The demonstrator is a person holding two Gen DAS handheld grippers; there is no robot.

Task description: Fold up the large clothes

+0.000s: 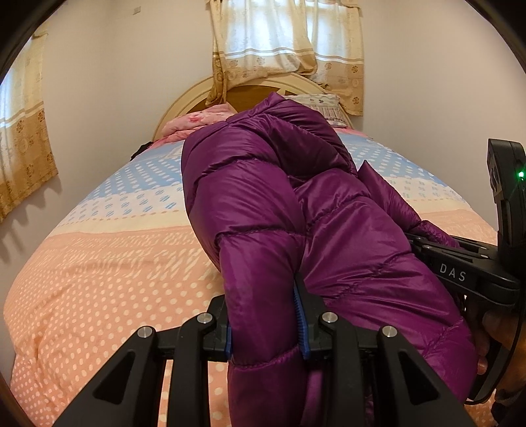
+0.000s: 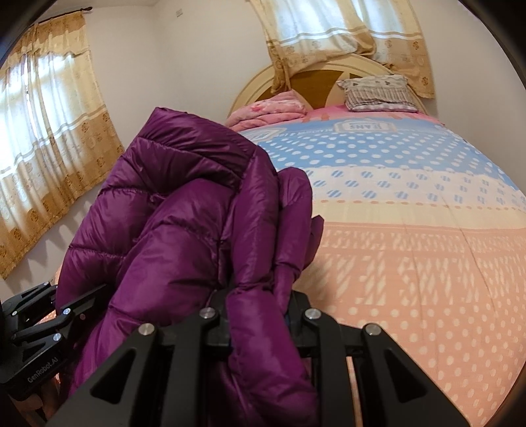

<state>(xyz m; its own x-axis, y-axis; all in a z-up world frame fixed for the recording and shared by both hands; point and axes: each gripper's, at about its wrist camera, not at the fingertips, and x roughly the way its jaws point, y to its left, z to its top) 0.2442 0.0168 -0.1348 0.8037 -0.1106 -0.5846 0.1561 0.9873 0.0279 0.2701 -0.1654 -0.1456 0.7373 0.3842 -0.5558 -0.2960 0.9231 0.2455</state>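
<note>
1. In my left hand: the left tongs [image 1: 266, 328] pinch a thick quilted fold of the purple down jacket [image 1: 273, 210], blue pads pressed into the puffy fabric on either side.

2. In my right hand: the right tongs [image 2: 259, 323] clamp another bunched edge of the same jacket, the fabric squeezed tightly between the jaws and spilling down over them. In the left wrist view these tongs show at the far right edge, close beside the jacket.

3. Between the two grips: the jacket hangs in a rumpled heap, raised off the spotted bedspread [image 2: 411, 262], its bulk sagging between my hands. It is not yet spread flat, and I cannot tell which part of the garment each pair holds.

4. The step in hand, as I judge it: carrying the jacket over the bed to lay it out, so the folding itself has hardly begun.

5. The next move calls for drawing my hands apart to stretch the jacket taut, then lowering it flat onto the open peach-coloured stretch of bedspread, keeping both grips firm because the shell looks slippery.

6. Farther back: a folded pink blanket [image 2: 273, 111] and a patterned pillow [image 2: 378, 92] rest against the rounded headboard [image 2: 315, 83], under floral curtains [image 2: 345, 29].
</note>
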